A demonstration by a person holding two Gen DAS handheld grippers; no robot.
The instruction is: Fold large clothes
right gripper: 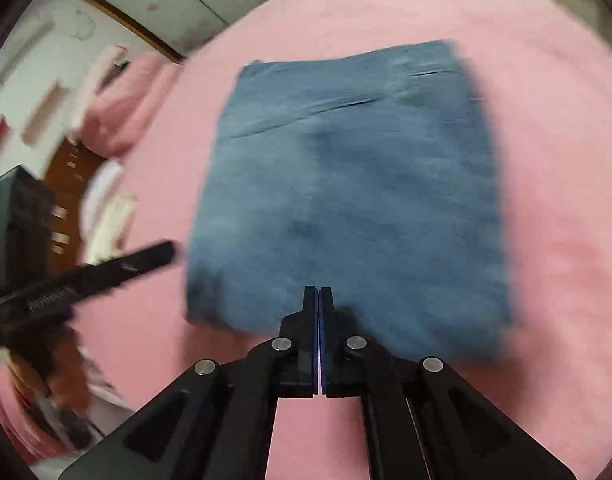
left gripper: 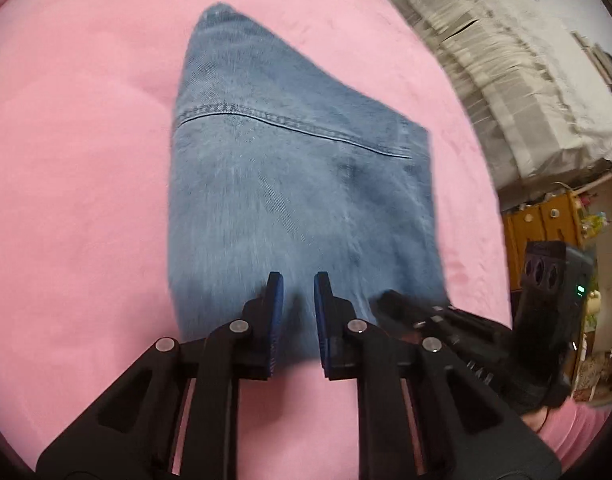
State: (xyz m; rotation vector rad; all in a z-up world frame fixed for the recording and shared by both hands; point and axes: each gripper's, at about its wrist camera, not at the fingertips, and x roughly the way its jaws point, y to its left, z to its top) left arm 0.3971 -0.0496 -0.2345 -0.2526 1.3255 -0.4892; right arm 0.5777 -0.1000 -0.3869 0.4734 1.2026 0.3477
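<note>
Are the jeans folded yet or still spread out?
Folded. The jeans lie as a compact rectangular block on the pink bedcover, a seam crossing the top layer; no legs stretch out.

Soft even indoor light, heavy motion blur, fisheye-warped dark corners.

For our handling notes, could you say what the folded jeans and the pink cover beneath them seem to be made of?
Folded jeans: blue denim, faded, matte; diagonal twill weave and a double-stitched seam show. Pink cover: probably soft plush or fleece, matte and slightly napped, though blur leaves it open.
</note>
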